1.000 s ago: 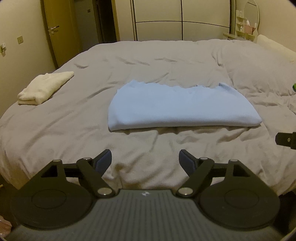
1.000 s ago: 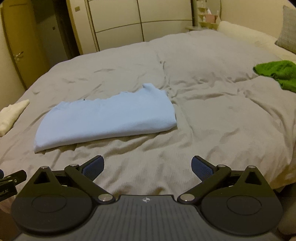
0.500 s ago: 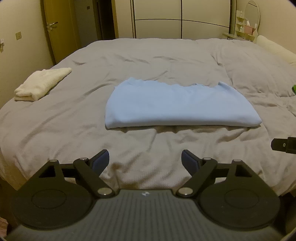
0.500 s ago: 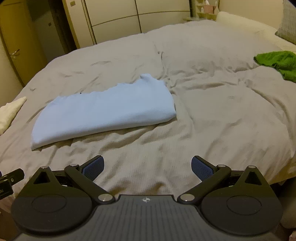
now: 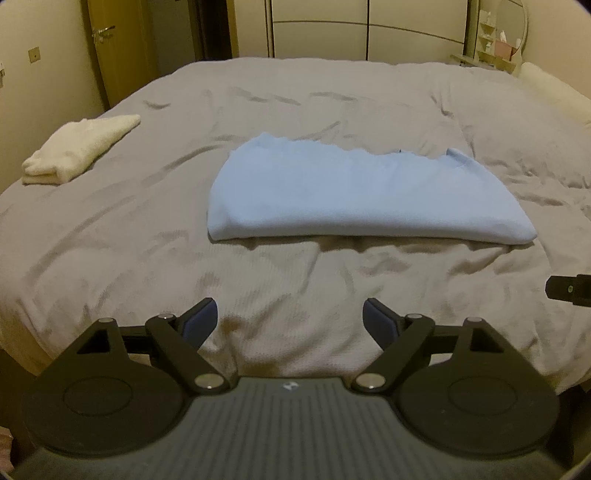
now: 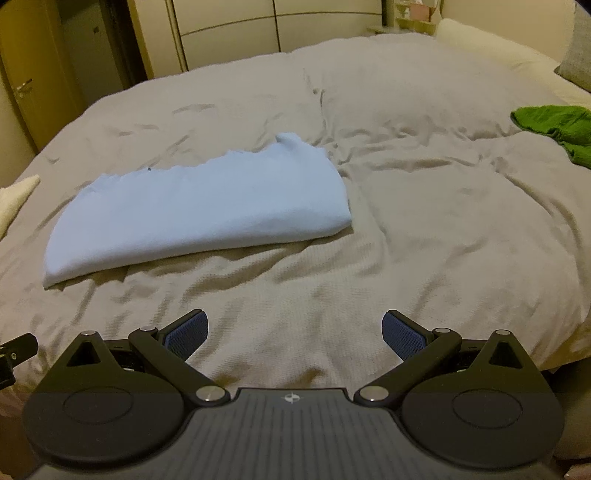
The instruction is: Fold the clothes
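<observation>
While both grippers hang over the near edge of the bed, neither touches any cloth. With its fingers spread wide and nothing between them, the left gripper sits at 6 o'clock in its own view, and the light blue garment lies folded into a long flat band just past it at 12 o'clock, resting on the grey cover with its doubled edge toward the camera. A folded cream towel lies at 10 o'clock, well apart from the blue piece, near the bed's left edge.

Seen from the right wrist, the right gripper is likewise wide apart and empty. From there the light blue garment lies at 11 o'clock, and a crumpled green cloth sits at 2 o'clock near a pale pillow. Wardrobe doors stand beyond the bed.
</observation>
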Demonstrator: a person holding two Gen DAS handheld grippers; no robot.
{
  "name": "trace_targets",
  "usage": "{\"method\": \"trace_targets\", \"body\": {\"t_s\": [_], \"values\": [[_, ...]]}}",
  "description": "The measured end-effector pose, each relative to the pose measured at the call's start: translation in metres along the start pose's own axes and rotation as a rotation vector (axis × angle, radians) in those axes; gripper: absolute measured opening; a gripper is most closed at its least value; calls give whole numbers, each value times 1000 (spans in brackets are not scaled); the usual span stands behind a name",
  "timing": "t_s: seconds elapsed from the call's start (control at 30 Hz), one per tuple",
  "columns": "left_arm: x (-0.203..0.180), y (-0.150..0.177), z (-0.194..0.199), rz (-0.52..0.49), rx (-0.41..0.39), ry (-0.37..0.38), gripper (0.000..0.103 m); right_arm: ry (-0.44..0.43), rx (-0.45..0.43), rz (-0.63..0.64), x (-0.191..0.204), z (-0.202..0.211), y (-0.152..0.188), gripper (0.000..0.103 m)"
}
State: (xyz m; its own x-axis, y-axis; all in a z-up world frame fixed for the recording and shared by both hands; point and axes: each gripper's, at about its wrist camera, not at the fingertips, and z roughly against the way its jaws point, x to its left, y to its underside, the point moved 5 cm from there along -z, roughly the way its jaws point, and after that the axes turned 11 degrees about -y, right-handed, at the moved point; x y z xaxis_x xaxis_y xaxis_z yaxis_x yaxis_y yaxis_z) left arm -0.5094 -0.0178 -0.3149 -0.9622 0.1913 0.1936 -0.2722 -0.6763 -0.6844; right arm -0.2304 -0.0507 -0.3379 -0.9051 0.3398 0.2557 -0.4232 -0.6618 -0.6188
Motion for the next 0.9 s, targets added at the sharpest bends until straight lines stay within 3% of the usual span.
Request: {"method": "trace_targets", "body": {"t_s": [0.13,0.23,0.4,0.6,0.77,0.83,0.87,0.9], "values": [[-2,1,-10,-1,21,-4,84,0,19,1,-2,-12,-1,103],[-3,-2,-17,-3,28,-6,84,-23,-24,0,-2,-11,-6,103],[-1,-5,-33,3,43,-7,84,-236,-196,-23,-4,5,-21,103],[-2,-11,-54,-1,66,8,84,-288,-82,-222,-37,-42,-11,101],[-5,-27,-64,11,41,55,82,-375,-190,-324,-56,-44,-27,101],[-7,-35,-69,6,22,70,78,-402,-188,-376,-64,-53,-34,100],[-9,-39,-73,3,17,74,77,-411,-173,-408,-68,-59,-35,98],[-10,-43,-76,0,11,78,76,-420,-156,-447,-74,-67,-35,89]]}}
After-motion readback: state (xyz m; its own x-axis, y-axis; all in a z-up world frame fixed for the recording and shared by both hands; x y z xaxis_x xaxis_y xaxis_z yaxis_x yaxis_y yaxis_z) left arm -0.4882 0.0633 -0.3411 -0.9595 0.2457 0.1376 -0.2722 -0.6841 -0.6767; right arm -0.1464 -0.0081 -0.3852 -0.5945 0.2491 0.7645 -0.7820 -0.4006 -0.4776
